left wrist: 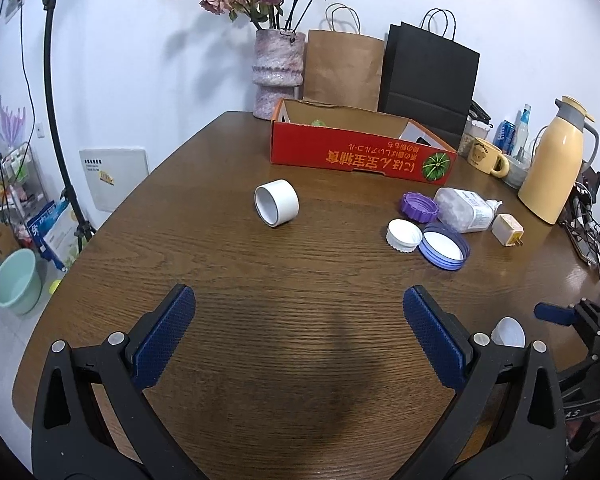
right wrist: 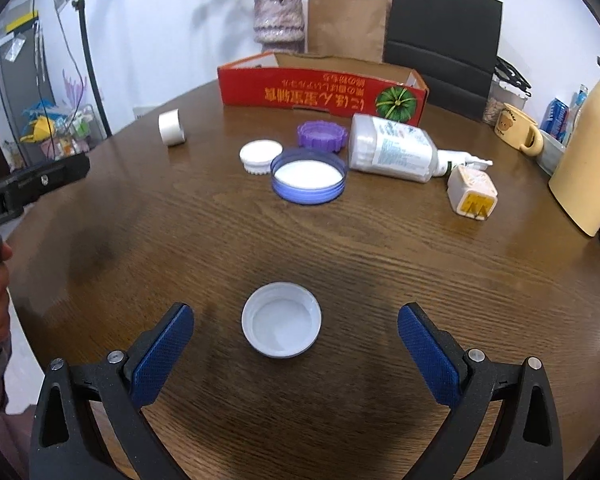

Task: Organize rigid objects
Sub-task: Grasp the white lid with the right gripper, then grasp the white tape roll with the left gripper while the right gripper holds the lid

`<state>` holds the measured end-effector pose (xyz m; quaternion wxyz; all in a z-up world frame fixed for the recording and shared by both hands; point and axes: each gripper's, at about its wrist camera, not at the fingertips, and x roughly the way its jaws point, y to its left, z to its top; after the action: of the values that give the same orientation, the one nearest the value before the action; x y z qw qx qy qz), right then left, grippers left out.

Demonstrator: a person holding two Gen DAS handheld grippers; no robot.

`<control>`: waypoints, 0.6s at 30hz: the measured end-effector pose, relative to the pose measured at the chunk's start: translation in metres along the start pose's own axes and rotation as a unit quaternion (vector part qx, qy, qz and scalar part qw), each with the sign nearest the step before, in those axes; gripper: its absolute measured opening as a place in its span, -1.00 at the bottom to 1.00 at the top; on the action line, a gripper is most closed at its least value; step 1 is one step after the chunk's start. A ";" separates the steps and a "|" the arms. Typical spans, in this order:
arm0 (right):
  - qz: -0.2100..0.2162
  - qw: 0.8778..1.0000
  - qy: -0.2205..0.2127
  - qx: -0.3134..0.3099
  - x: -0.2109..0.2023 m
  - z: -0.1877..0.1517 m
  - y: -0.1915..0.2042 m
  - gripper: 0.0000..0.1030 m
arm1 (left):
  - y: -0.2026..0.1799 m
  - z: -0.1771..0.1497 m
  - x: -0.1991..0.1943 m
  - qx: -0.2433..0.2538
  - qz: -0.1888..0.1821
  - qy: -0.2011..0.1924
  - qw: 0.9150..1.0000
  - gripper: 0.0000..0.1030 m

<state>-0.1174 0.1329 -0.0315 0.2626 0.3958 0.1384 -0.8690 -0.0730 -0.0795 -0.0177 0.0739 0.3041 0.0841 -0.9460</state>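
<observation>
Brown wood-grain tabletop fills both views. Right tool, lower centre of the right wrist view: blue-padded jaws spread wide, pads clear of the small white plastic cap lying open side up between them on the tabletop. Left tool, lower centre of the left wrist view: released, jaws apart over bare wood. Middle of that view: white tape roll on its side. Right of centre: white ridged lid touching a blue-rimmed lid, purple ridged lid, clear plastic bottle lying flat, cream plug adapter. Upper centre: red cardboard box, open.
</observation>
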 end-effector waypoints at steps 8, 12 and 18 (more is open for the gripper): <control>0.016 1.000 -0.007 0.003 0.003 -0.001 -0.004 -0.14 | -0.002 0.000 0.004 0.003 -0.005 0.005 1.000 1.00; 0.013 1.000 -0.020 0.004 0.000 0.004 -0.007 -0.14 | -0.001 0.003 0.007 0.002 -0.002 0.006 1.000 1.00; 0.005 0.999 -0.044 0.008 -0.007 0.018 -0.020 -0.14 | 0.001 0.006 0.014 0.000 0.007 0.011 1.000 1.00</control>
<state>-0.1360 0.1441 -0.0133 0.2694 0.3604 0.1176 -0.8853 -0.0871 -0.0832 -0.0210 0.0796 0.3150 0.0826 -0.9421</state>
